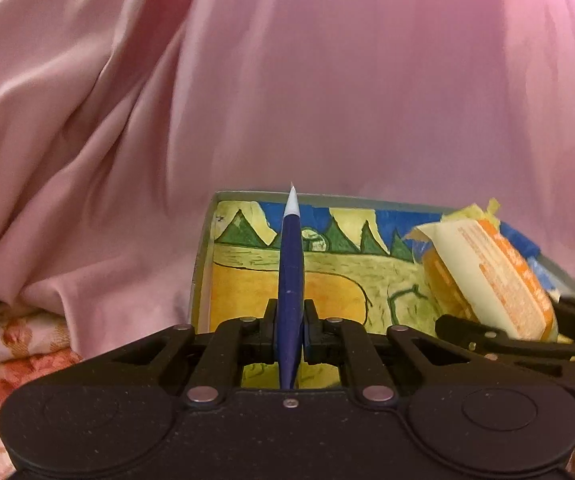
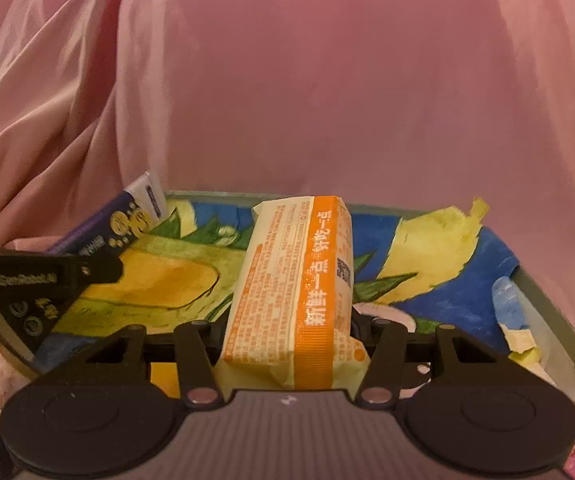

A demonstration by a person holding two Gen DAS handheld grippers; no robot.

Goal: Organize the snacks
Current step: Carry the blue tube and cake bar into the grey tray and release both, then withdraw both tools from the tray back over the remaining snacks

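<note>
A shallow grey-walled tray [image 1: 203, 264] lined with a painted picture of green peaks, blue sky and yellow ground lies under both grippers. Behind it, from nine through twelve to three o'clock in both views, hangs a wide sheet of creased pink satin cloth [image 1: 287, 80], which closes off everything beyond the tray. At about eight o'clock in the left wrist view, a folded cloth with a pink and cream flower print [image 1: 15, 340] lies beside the tray. Torn strips of yellow paper tape [image 2: 435, 240] curl up along the tray's far rim at about two o'clock in the right wrist view.

The left gripper [image 1: 290, 320] tilts downward over the near part of the tray, its jaws pressed narrow on a flat dark blue snack packet with a white tip [image 1: 290, 264], held edge-on and pointing toward twelve o'clock. The right gripper [image 2: 287, 336] also tilts downward over the tray, its jaws partly apart and clamped on the sides of a cream and orange plastic-wrapped snack bar [image 2: 287, 292] that stands out toward twelve o'clock above the painted floor.

Count: two grippers, two snacks, one tray. Each snack is off the tray floor, in a gripper.
</note>
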